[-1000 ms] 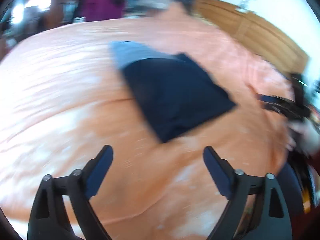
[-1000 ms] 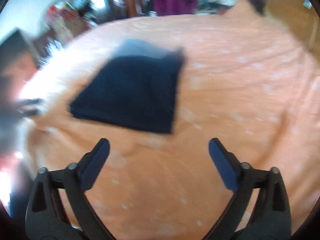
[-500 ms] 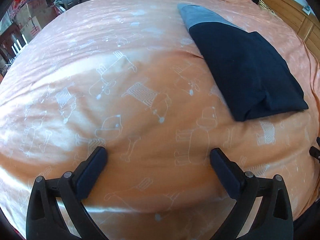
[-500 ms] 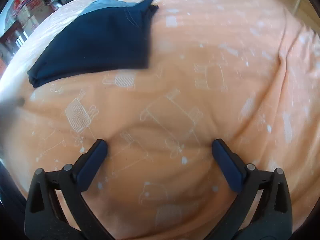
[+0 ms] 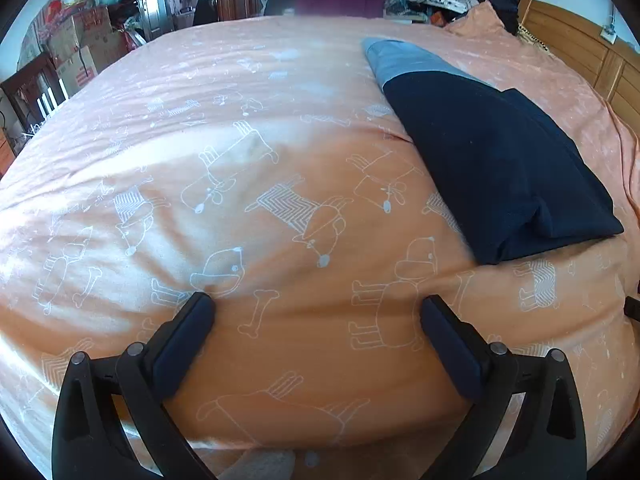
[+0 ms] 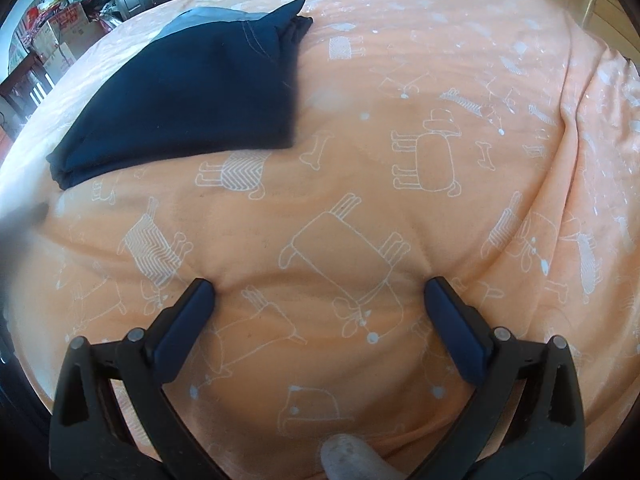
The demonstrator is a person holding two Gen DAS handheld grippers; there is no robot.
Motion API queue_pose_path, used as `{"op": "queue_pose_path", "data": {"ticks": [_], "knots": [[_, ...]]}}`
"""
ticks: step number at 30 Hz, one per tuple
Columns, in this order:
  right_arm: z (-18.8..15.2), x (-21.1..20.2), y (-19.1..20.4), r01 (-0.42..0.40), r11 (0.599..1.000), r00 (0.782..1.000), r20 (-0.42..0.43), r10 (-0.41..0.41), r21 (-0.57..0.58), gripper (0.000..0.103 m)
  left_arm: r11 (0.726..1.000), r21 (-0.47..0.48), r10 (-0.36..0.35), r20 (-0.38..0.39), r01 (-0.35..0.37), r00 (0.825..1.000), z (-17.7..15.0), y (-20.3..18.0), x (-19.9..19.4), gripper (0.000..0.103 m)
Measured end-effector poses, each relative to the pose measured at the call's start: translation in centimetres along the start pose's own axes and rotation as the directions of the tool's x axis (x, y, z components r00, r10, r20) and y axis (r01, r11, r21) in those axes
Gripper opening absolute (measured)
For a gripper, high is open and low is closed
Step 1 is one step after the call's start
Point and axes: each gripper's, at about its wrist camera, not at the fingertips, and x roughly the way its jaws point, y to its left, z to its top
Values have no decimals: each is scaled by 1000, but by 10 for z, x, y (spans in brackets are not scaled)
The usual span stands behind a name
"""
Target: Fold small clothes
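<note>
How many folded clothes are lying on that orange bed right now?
1: a folded navy garment with a light blue end, lying flat on the orange bedspread, ahead of both open, empty tools. The clothes heaped behind the bed are unfolded; more could be out of frame.

Your left wrist camera sits low, close over the orange duvet printed with white outline dogs (image 5: 280, 152), looking forward between its two black, blue-padded fingers (image 5: 188, 328) across the bed. It faces the far side of the room, where stacked cardboard boxes (image 5: 76, 52) stand at upper left and the wooden headboard (image 5: 576, 40) runs along the upper right.

Your right wrist camera rides equally low and near the same duvet (image 6: 400, 200), tilted further down, fingers (image 6: 186, 320) at bottom.

Both views share the folded navy garment with a pale blue band (image 5: 500, 160): right of centre in the left view, upper left (image 6: 192, 100) in the right.
</note>
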Motion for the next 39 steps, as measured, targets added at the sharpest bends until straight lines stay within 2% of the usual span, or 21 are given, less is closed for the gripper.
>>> {"op": "queue_pose_path", "data": {"ticks": [10,25,28,30,32,34,38,39], "knots": [[-11,-10,3,3,1000,1000,10,-3,3,103,1000,-6,-13,12,13,1000,-1,4,0,103],[-8,-8,3,6,1000,1000,9,-6,4,103,1000,-10,-13,16,13,1000,-4,5,-4,103],[-4,-15,8,23,1000,1000,15,-23,-16,103,999,-7,-33,7,33,999,1,5,-11,103],[-1,-31,13,-11,1000,999,38,12,-13,103,998,2,-58,14,58,998,7,4,-22,103],[9,-58,22,-35,999,996,87,36,-9,103,998,60,-38,94,33,995,17,-8,-53,103],[22,-92,38,-32,999,984,173,37,-32,103,995,100,-40,190,21,981,28,-22,-91,103],[49,-159,72,-1,998,947,321,21,-63,103,995,94,-45,362,12,931,54,-50,-176,103],[55,-174,79,8,998,934,357,14,-59,103,995,100,-53,405,13,913,58,-60,-197,103]]}}
